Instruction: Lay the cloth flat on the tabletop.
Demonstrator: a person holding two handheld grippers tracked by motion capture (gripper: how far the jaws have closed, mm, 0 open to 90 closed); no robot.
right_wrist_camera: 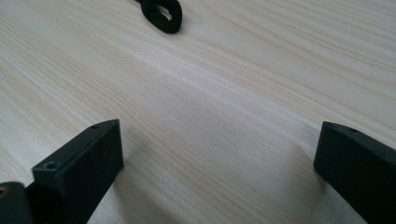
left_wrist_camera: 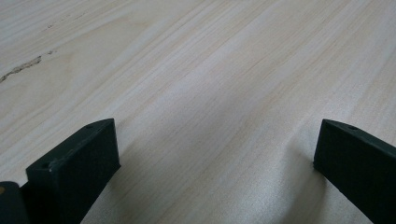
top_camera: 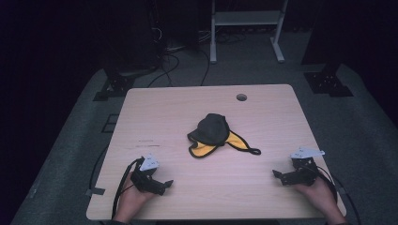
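- I'm looking down on a pale wood-grain table (top_camera: 155, 117), rectangular with rounded corners and a small round hole (top_camera: 241, 97) near its far edge.
- A soft, dark cap (top_camera: 212, 129) lies crumpled near the table's middle, its rounded crown up and its yellow lining (top_camera: 202, 150) spilling out on the near side.
- A thin black strap ends in a little loop (top_camera: 255, 151) to the cap's right, flat on the wood.
- My left gripper (top_camera: 162, 186) rests on the near left part of the table, well apart from the cap, with a grey three-cornered plate on top.
- In the left gripper view its blocky matte-black jaws stand wide apart with bare, streaky grain between them; nothing is held.
- My right gripper (top_camera: 278, 176) sits at the near right, also well apart from the cap, pointing inward.
- In the right gripper view its jaws gape wide too, empty, and the strap loop (right_wrist_camera: 162, 14) lies ahead.
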